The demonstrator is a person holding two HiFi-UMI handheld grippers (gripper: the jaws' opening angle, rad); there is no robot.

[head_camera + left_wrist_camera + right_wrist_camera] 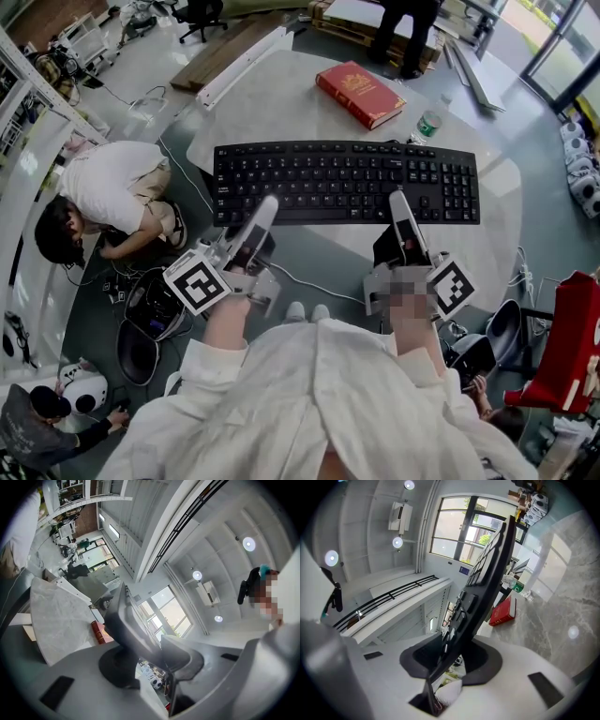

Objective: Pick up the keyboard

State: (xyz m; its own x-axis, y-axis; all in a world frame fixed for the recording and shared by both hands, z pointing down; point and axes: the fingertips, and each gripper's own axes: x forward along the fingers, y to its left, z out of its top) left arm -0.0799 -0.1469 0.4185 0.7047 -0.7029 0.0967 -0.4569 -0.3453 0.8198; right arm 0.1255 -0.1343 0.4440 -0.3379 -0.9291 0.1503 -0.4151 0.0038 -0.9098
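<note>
Fingers of the left gripper [266, 206] and right gripper [399, 199] clamp the keyboard [347, 178] by its near rim, above the bench's [281, 103] near edge (thin hold); uneven lifting could twist it loose.

The worktop [281, 103] is a pale slab veined like grey marble, with a rounded outline, and it stands over a glossy grey floor [150, 56]. A red hardcover book [359, 93] lies flat on its far side, turned at a slant to the edge. Just right of the book, near the far right rim, is a clear bottle [428, 124] with a green label. A black keyboard [345, 182] spans the near half; whether it touches the surface cannot be told.
</note>
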